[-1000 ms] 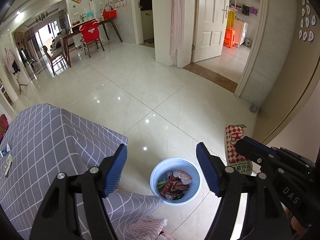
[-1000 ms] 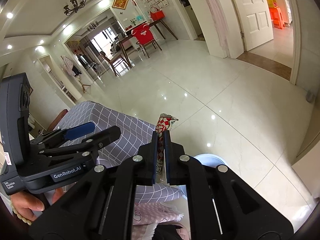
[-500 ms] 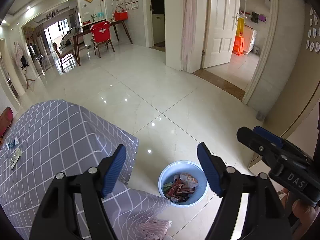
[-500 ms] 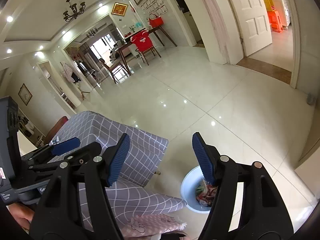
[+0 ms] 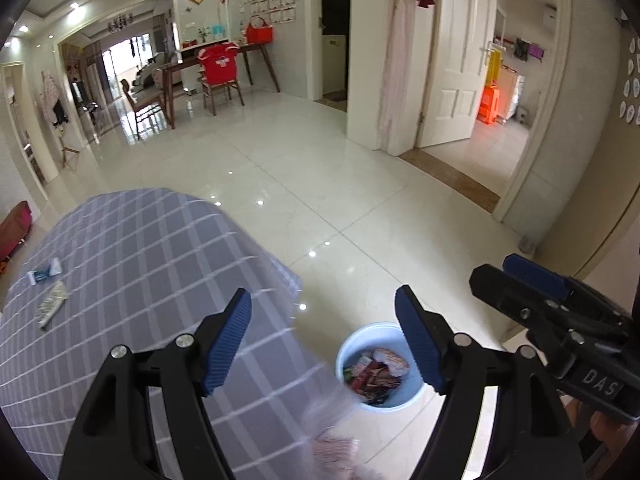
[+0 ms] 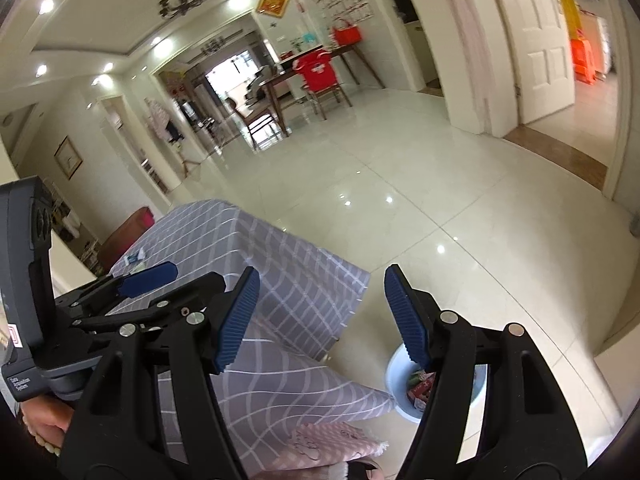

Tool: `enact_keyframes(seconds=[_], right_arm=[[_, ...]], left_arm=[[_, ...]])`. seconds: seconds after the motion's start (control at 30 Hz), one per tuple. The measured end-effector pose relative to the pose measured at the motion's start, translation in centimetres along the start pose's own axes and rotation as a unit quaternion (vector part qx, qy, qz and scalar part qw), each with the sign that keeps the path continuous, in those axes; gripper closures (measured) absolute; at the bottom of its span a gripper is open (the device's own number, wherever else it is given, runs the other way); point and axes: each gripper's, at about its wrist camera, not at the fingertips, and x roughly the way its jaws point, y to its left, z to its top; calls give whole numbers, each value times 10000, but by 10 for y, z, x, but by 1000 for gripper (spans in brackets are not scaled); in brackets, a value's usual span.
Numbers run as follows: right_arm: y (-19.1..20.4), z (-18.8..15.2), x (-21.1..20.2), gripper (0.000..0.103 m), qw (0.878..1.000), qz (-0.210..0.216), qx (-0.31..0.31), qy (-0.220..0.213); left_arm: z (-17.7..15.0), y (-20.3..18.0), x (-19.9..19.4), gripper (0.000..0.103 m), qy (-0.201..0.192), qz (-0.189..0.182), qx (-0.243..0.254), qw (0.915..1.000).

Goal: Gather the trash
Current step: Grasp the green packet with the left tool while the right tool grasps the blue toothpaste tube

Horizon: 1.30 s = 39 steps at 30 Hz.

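Observation:
A pale blue bin point(image 5: 380, 368) stands on the tiled floor beside the table, holding several crumpled wrappers point(image 5: 376, 374); it also shows in the right wrist view point(image 6: 404, 384), partly hidden by a finger. My left gripper point(image 5: 322, 340) is open and empty, above the table edge and the bin. My right gripper point(image 6: 320, 316) is open and empty, above the table's corner. Two small pieces of trash lie at the far left of the table: a blue-white wrapper point(image 5: 44, 274) and a silvery wrapper point(image 5: 51, 307).
The table has a grey checked cloth point(image 5: 132, 264). A pink cloth point(image 6: 336, 444) hangs low by the table's near edge. The shiny tiled floor point(image 5: 320, 184) runs to a dining table with chairs point(image 5: 216, 72) and a white door point(image 5: 452, 64).
My right gripper opened and the red-checked wrapper it held is gone from its fingers. Both views swung left and up, showing more of the table top.

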Motion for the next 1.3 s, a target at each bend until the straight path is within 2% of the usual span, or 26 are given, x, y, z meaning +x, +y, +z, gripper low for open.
enact_keyframes(seconds=[0.23, 0.4, 0.57, 0.7, 0.9, 0.97, 1.0, 1.07, 1.1, 1.13, 1.2, 1.23, 1.3], right_arm=[[85, 1, 45, 38, 9961, 388, -698, 375], [154, -1, 94, 38, 9878, 672, -1198, 734], [208, -1, 138, 38, 9785, 890, -1535, 1054], [238, -5, 167, 38, 9716, 972, -1755, 1256], [273, -5, 206, 38, 9645, 977, -1975, 1456], [277, -7, 214, 38, 9626, 956, -2029, 1518], [278, -6, 217, 38, 9621, 948, -2040, 1543], [279, -6, 226, 38, 9615, 906, -2040, 1601], [280, -7, 228, 38, 9615, 893, -2036, 1613], [281, -6, 231, 38, 9616, 884, -2026, 1628], [284, -6, 235, 38, 9613, 861, -2042, 1637], [288, -5, 238, 38, 9606, 856, -2079, 1635], [297, -5, 243, 38, 9590, 864, -2147, 1636]], left_arm=[[-12, 90, -11, 29, -7, 541, -439, 9976], [-22, 166, -15, 29, 70, 1083, -670, 9918], [-37, 232, -14, 29, 244, 1560, -641, 9854], [-45, 274, -5, 29, 423, 1734, -600, 9821], [-44, 298, 18, 30, 546, 1528, -537, 9853], [-44, 304, 29, 39, 613, 1415, -484, 9868], [-44, 305, 34, 47, 649, 1344, -477, 9876], [-44, 309, 42, 51, 627, 1218, -453, 9895], [-44, 314, 44, 57, 592, 1089, -510, 9910], [-44, 316, 44, 76, 565, 1086, -553, 9909], [-44, 326, 44, 84, 535, 1082, -738, 9899], [-45, 332, 41, 85, 480, 933, -925, 9902], [-48, 339, 38, 86, 414, 900, -1113, 9888]])
